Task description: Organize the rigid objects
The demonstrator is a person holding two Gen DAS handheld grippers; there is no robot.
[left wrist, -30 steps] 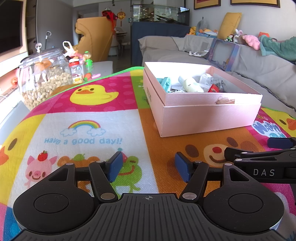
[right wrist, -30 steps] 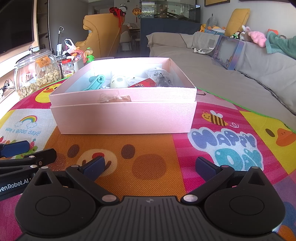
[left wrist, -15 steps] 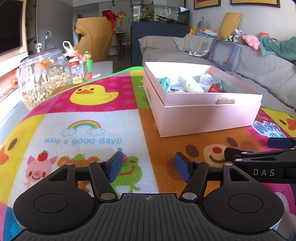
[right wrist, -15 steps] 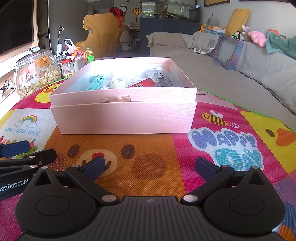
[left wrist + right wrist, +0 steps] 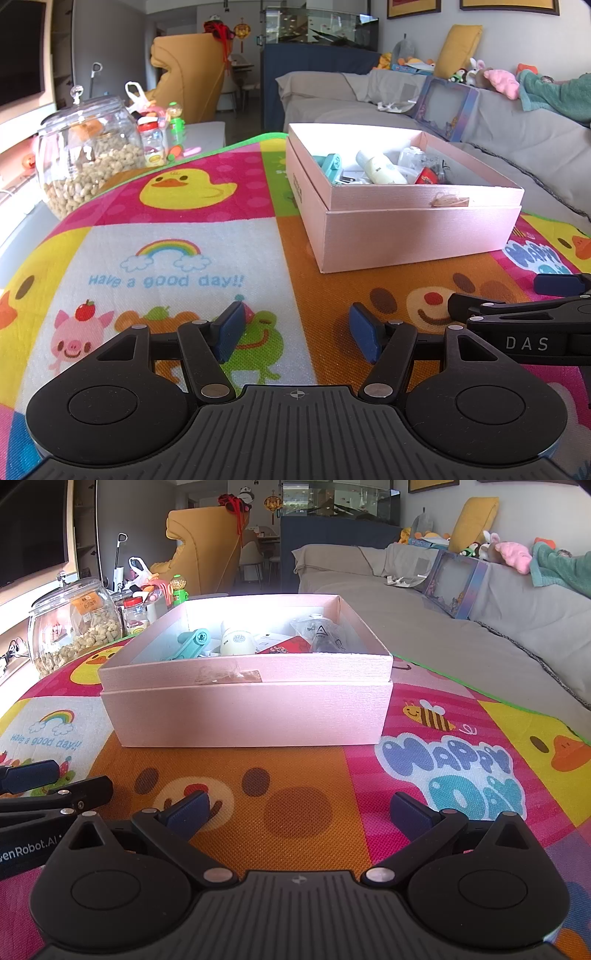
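Note:
A pink open box (image 5: 406,236) (image 5: 251,716) stands on the colourful play mat. Inside lie a teal tool (image 5: 192,644) (image 5: 330,166), a cream bottle (image 5: 236,640) (image 5: 380,170), a red item (image 5: 426,175) and a clear plastic packet (image 5: 321,635). My left gripper (image 5: 295,328) is open and empty, low over the mat, short of the box's left corner. My right gripper (image 5: 299,812) is open and empty, low over the mat in front of the box. Each gripper shows at the edge of the other's view.
A glass jar of nuts (image 5: 88,155) (image 5: 74,624) stands at the mat's far left, with small bottles and toys (image 5: 162,136) beside it. A grey sofa (image 5: 461,620) runs behind and right of the box. The mat (image 5: 461,775) spreads around the box.

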